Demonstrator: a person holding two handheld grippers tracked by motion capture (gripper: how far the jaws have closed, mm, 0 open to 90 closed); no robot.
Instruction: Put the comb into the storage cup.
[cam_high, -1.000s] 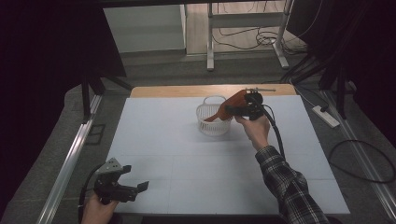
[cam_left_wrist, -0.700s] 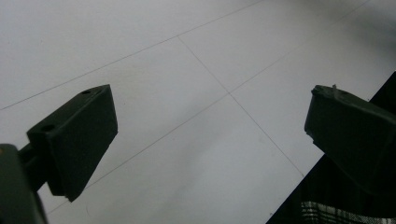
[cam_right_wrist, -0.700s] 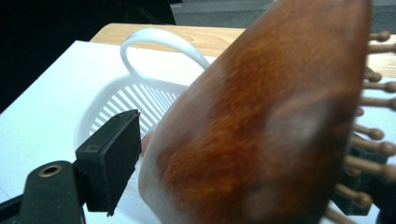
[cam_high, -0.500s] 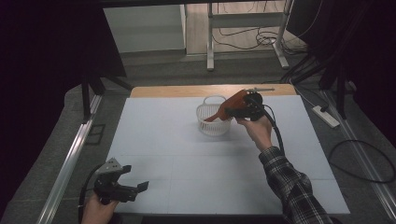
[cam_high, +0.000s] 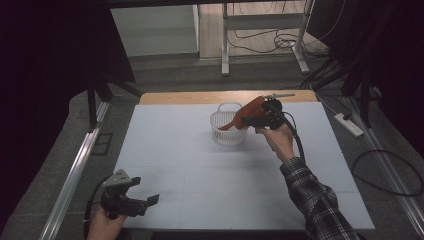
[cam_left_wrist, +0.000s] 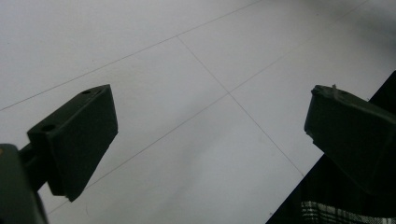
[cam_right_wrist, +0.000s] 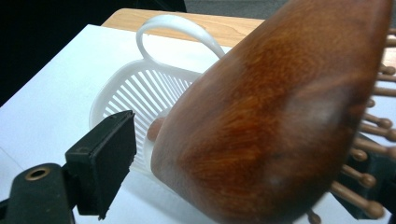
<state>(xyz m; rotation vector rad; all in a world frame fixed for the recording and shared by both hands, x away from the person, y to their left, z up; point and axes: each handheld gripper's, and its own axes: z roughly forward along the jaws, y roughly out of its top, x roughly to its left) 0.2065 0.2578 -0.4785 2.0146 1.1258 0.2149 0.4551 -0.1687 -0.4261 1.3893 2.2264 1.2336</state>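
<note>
Wooden hairbrush (cam_high: 248, 111) slants from between the right gripper (cam_high: 254, 120)'s just-opening jaws, handle down-left into the white basket (cam_high: 223, 134) at far centre; left gripper (cam_high: 142, 202) waits open, near-left.

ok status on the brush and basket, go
Right gripper jaws just been opening, wooden hairbrush between them, left pad clear of it. Handle end down in the white basket. Left gripper open, idle at the near table edge. Nothing in the way.
</note>
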